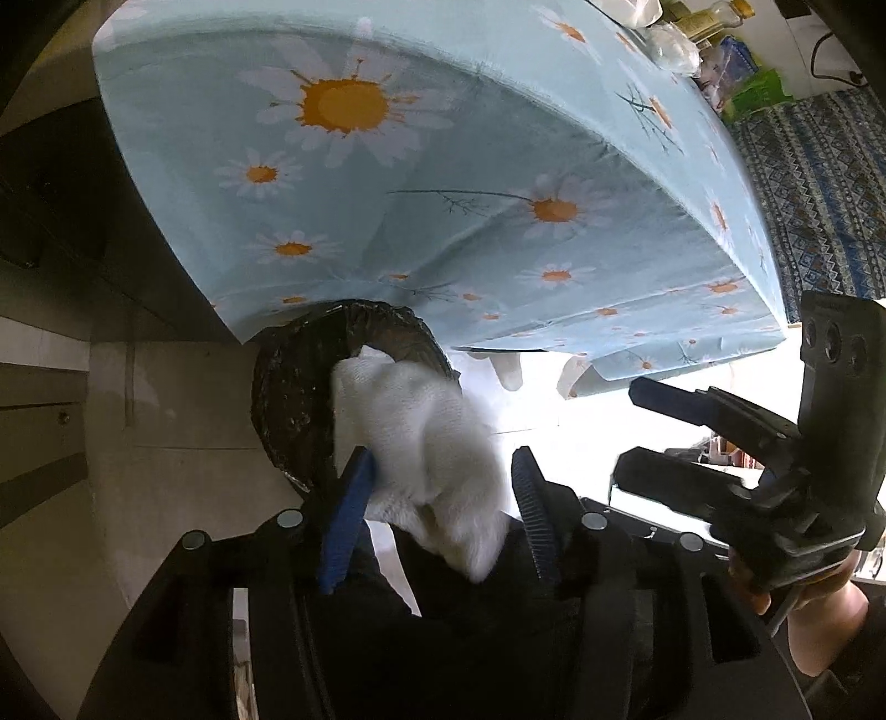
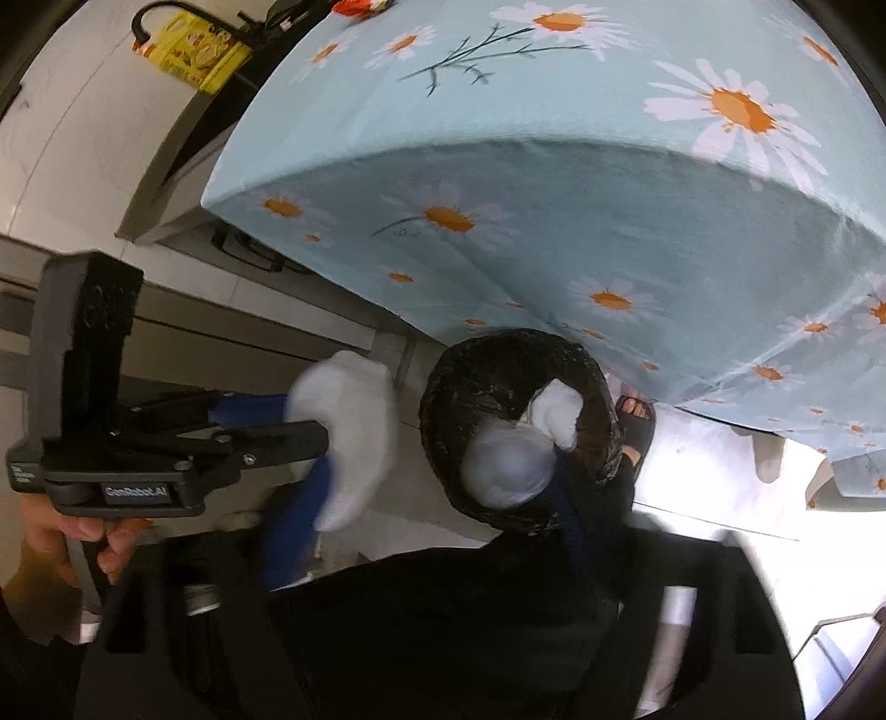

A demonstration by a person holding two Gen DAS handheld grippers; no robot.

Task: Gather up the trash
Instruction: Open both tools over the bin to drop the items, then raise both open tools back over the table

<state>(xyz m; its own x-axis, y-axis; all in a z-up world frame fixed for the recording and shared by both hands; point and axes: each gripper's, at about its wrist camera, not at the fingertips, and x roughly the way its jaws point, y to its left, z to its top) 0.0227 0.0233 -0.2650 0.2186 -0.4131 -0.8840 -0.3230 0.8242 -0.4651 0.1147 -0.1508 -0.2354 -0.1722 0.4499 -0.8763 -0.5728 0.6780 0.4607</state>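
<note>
This is a home, most likely a dining or kitchen corner. A tabletop (image 1: 498, 72) is draped in a light-blue cloth (image 2: 554, 232) printed with white and orange daisies, hanging well down its sides. At the far end of the tabletop stand bottles (image 1: 714, 16) and crumpled food packets (image 1: 736, 61). Beyond that end hangs a blue patterned fabric (image 1: 825, 183). Below the cloth's edge sits a round bin lined with a black bag (image 2: 476, 382) on a pale tiled floor (image 1: 177, 399), and a sandalled foot (image 2: 637, 421) shows just beside the bin.
</note>
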